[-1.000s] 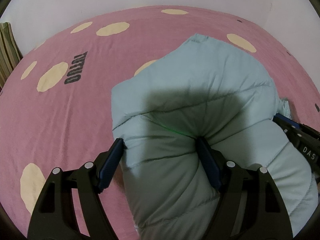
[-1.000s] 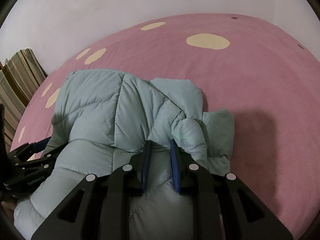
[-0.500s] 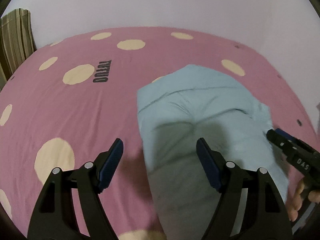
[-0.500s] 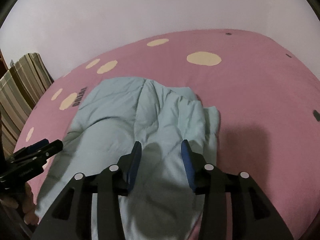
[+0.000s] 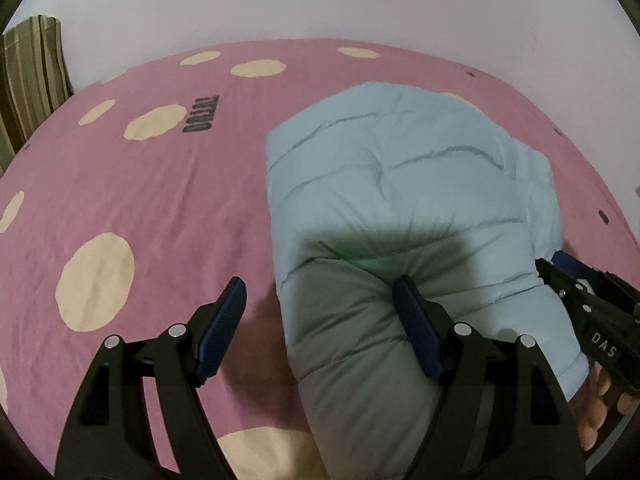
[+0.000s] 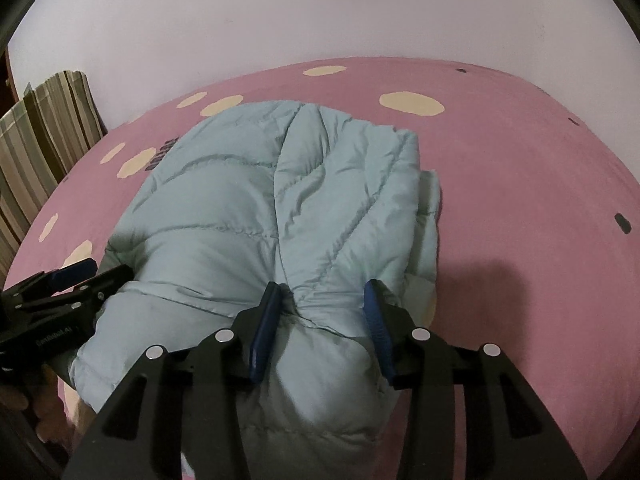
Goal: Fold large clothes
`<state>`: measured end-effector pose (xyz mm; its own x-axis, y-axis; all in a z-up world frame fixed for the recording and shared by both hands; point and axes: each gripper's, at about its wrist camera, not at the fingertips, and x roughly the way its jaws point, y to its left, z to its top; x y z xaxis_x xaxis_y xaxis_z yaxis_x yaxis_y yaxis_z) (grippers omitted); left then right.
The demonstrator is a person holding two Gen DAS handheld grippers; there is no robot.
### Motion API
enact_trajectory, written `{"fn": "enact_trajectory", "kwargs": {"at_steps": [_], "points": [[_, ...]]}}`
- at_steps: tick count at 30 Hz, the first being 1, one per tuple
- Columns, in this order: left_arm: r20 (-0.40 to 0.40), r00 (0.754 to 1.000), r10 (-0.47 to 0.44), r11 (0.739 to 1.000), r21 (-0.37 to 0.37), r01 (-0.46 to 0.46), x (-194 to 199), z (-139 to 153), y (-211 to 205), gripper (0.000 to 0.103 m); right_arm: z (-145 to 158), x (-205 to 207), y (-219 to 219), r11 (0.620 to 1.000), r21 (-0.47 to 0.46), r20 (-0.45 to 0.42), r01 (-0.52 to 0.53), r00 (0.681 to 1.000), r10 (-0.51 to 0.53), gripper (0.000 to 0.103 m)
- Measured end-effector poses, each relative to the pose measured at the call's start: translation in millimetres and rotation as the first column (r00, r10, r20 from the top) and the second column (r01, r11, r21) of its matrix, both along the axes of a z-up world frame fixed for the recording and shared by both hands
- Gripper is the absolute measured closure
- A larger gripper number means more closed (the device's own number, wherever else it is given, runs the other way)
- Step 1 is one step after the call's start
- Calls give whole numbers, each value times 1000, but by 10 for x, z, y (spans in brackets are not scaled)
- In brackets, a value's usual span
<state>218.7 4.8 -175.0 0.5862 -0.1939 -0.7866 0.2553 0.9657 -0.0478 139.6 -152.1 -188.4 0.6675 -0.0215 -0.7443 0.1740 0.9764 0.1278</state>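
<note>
Already the pale-blue puffer jacket (image 6: 256, 208) lies bundled into a thick, narrow packet on the pink spotted bedsheet (image 5: 152, 208), so the main folds look done. What seems left is squaring the loose layer that sticks out along its right side and pressing the bulk flat, since the near end bulges high.

The packet sits toward the near edge of the bed, roughly midway across, well clear of the striped cushion (image 6: 44, 136) at the far left corner. Its long axis runs from the near edge toward the far edge and the wall, leaning a little left; which end is collar and which is hem I cannot tell.

Both claws stand spread. The left gripper (image 5: 320, 328) straddles the jacket's left near edge: its right finger presses into the padding, the left one hangs over bare sheet. The right gripper (image 6: 320, 328) has both blue pads sunk into the near bulge, bracketing a fat ridge of fabric without closing on it.
</note>
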Motion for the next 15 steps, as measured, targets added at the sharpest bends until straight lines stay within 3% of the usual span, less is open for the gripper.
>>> {"fn": "enact_trajectory", "kwargs": {"at_steps": [7, 15], "points": [[15, 999, 39, 999, -24, -39, -72, 19, 41, 19, 34, -137, -15, 999, 18, 11, 46, 999, -46, 38], [38, 998, 53, 998, -28, -52, -183, 112, 55, 13, 114, -292, -30, 998, 32, 25, 61, 998, -62, 36]]}}
